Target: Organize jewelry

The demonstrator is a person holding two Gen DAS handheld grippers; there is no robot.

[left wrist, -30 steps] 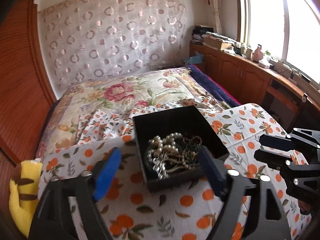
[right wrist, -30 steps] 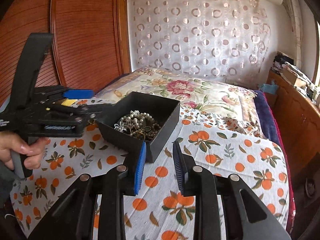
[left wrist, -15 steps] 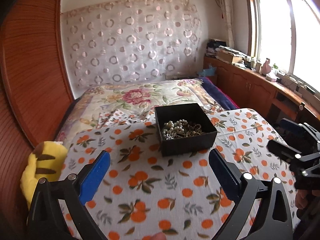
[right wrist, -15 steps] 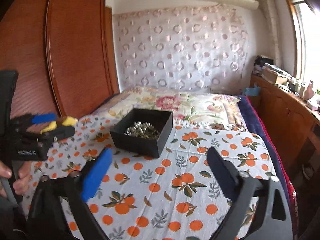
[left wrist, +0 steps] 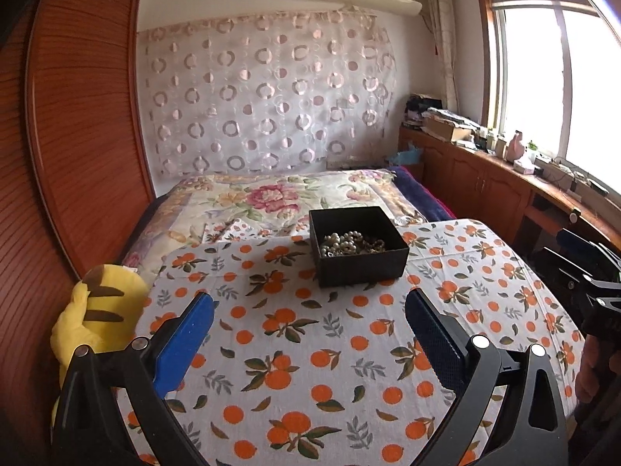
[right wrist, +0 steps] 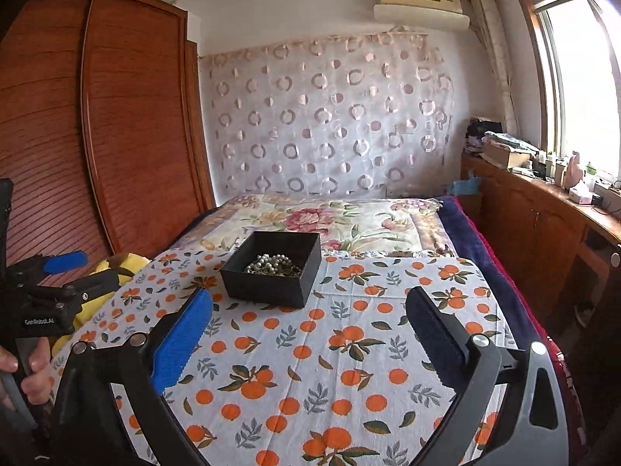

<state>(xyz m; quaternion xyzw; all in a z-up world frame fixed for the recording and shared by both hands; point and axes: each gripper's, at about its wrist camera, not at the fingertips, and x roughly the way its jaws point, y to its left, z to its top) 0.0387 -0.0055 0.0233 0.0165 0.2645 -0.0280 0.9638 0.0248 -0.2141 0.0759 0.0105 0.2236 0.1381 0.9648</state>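
Bed (left wrist: pixel 279 198): floral quilt, runs to the far wall; only a backdrop to the work surface in front of it.

Table (left wrist: pixel 295 353): covered by a white cloth printed with oranges. Apart from the box, its cloth shows nothing lying loose, which suits a surface where small pieces must be easy to spot.

Plush (left wrist: pixel 97 310): yellow, dark stripes, at the table's left edge, well apart from the box. No visible part in the task.

Left gripper (left wrist: pixel 310 330): blue-padded fingers spread wide, grasping nothing, held low over the near table and aimed at the box from a distance. Likely placed to keep the box in view.

Right gripper (right wrist: pixel 308 328): fingers likewise wide and empty, held over the near cloth, box ahead and slightly left.

Hand (right wrist: pixel 23 376): wrapped round the left gripper's handle, seen at the right view's left edge.

Box (left wrist: pixel 359 246): black, open-topped, square, standing flat on the far middle of the table, touched by neither gripper.

Jewelry (left wrist: pixel 349 242): pearl strand and darker chains heaped together inside the box; single pieces cannot be told apart. All visible jewelry lies in the box. That fits either a gathered, finished lot or a tangle awaiting sorting; the views do not settle which.
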